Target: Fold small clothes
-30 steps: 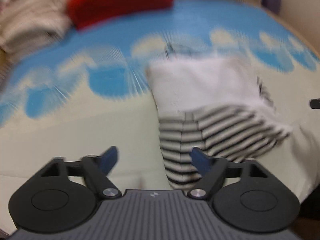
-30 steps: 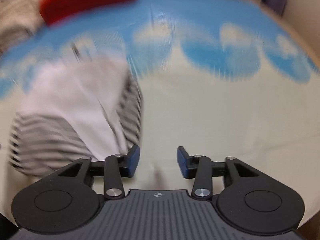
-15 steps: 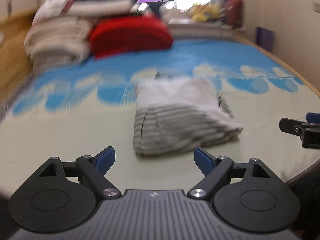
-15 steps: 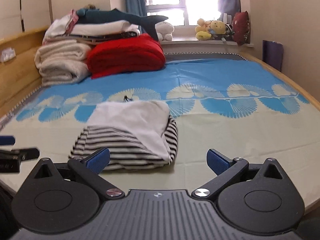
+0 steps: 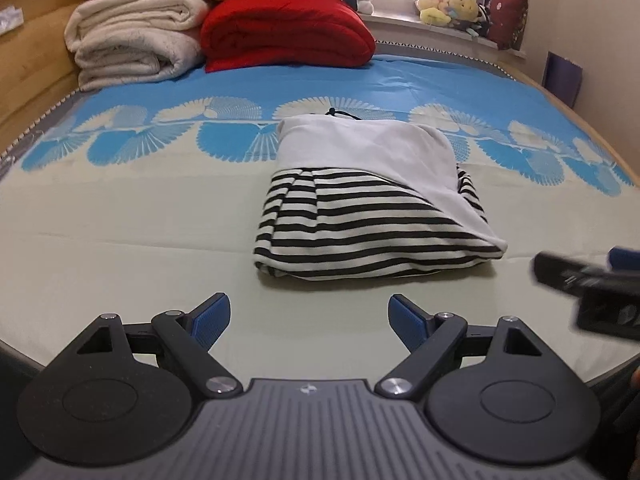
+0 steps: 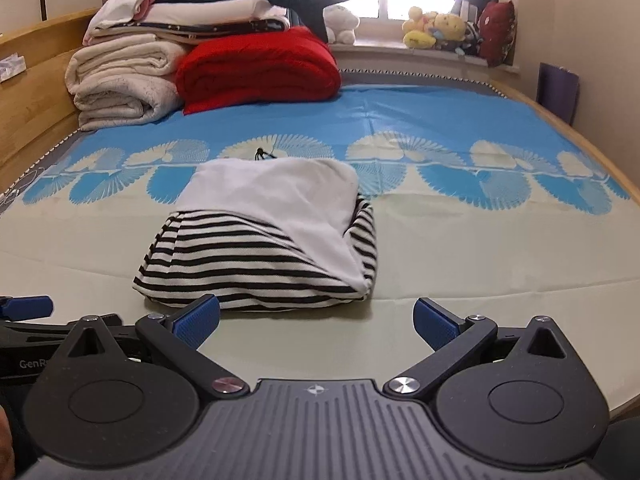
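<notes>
I see the jaws of my left gripper (image 5: pixel 310 316) spread wide and empty, and those of my right gripper (image 6: pixel 316 320) have just been opening and now gape with nothing between them. Just beyond both lies the folded black-and-white striped garment with its plain white panel (image 5: pixel 372 208) (image 6: pixel 264 240), untouched, on the pale green and blue patterned bed sheet (image 5: pixel 120 216). Farther back sit a folded red blanket (image 6: pixel 256 68) beside rolled cream blankets (image 6: pixel 120 80).
</notes>
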The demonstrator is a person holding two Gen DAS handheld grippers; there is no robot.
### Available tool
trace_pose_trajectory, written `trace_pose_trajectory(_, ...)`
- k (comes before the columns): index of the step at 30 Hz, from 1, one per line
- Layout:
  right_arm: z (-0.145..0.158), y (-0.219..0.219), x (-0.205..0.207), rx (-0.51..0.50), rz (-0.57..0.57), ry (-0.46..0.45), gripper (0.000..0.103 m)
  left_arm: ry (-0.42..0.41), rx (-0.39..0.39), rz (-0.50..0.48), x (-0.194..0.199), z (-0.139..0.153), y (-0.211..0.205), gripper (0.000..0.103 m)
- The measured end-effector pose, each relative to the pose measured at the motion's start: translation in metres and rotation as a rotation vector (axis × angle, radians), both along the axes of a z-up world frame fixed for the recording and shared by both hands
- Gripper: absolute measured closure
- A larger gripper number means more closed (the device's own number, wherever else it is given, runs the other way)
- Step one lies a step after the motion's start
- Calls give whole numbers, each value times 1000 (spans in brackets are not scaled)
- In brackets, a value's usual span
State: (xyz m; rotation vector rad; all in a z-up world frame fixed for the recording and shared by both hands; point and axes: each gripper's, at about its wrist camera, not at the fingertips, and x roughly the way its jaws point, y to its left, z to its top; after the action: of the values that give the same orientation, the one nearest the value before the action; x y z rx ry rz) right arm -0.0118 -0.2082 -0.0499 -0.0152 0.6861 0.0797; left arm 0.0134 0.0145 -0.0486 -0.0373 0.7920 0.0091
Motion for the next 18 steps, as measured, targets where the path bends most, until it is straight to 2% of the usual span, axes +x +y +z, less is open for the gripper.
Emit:
trace_pose_trajectory(6, -8, 19, 11, -47, 29, 7, 1, -11, 19, -12, 8, -3, -2, 13)
trace_pose_trajectory(18, -9, 22, 13, -21, 33, 18, 1, -14, 4, 0, 5, -5, 4, 13)
